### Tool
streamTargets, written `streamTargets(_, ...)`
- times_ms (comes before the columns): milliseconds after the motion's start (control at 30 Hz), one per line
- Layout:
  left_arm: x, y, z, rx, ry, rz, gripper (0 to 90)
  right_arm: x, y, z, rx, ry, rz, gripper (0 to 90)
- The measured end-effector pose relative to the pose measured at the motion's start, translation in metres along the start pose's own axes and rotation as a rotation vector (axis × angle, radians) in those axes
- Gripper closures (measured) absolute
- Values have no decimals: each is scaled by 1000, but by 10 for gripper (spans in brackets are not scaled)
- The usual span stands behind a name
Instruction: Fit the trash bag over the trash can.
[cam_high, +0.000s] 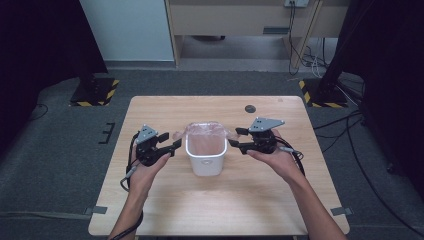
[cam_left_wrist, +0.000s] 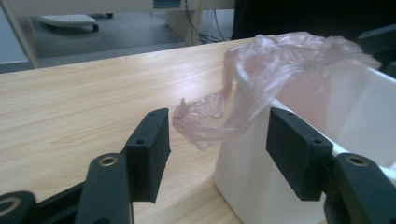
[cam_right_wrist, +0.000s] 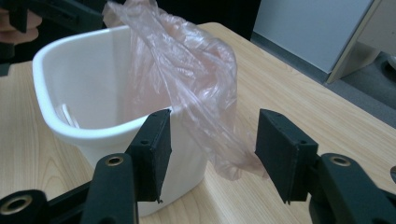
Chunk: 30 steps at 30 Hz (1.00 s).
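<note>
A small white bin stands in the middle of the wooden table. A thin pink plastic bag lies loosely inside it and spills over the rim on both sides. My left gripper is open just left of the bin; a hanging flap of the bag sits between its jaws, against the bin's wall. My right gripper is open at the bin's right side. The bag's draped edge hangs between its jaws, outside the bin's rim.
A dark round cap is set into the table top behind the bin. Black stands with yellow-black striped bases rise from the floor at the back left and right. Cables run over the grey floor at the right.
</note>
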<state>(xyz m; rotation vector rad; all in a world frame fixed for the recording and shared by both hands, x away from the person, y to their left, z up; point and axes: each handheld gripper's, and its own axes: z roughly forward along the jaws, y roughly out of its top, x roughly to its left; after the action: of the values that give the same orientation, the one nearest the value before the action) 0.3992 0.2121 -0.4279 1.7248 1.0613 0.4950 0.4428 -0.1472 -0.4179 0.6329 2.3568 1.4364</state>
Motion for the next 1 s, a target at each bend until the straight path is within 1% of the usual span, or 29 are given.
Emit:
streamTargets(100,-1,1,3,11,-2,14,411,1,-1,3,7,-1,-22,458)
streamTargets(133,-2,1,4,14,10,30,413,1,-1,3,10,0,-30,464)
streamTargets(267,-3,0,7,15,12,41,442,2,-2,5,18,3,-44,513)
streamTargets(367,-5,0,8,5,7,50,522,2,-2,6,18,3,-55,581)
streamTargets(500,-11,0,8,11,-1,96,653,4,-2,5,19,9,-69,680)
streamTargets(533,-12,0,8,5,-8,109,686,4,-1,4,18,11,-70,712)
streamTargets(567,-12,1,8,7,-9,113,719,4,-1,4,18,13,-70,735)
streamTargets(633,-14,1,9,17,-18,117,770,5,-1,4,27,17,-68,772)
streamTargets(667,-14,1,9,19,-16,122,792,5,-1,4,31,21,-66,792)
streamTargets(767,-16,0,8,18,-24,116,842,6,0,4,42,27,-66,859)
streamTargets(800,-17,0,7,27,-26,110,863,7,0,4,45,30,-65,882)
streamTargets(867,-19,-1,6,27,-33,109,881,8,1,4,44,30,-66,900)
streamTargets(1000,-21,0,2,13,-38,94,900,11,3,0,47,37,-60,900)
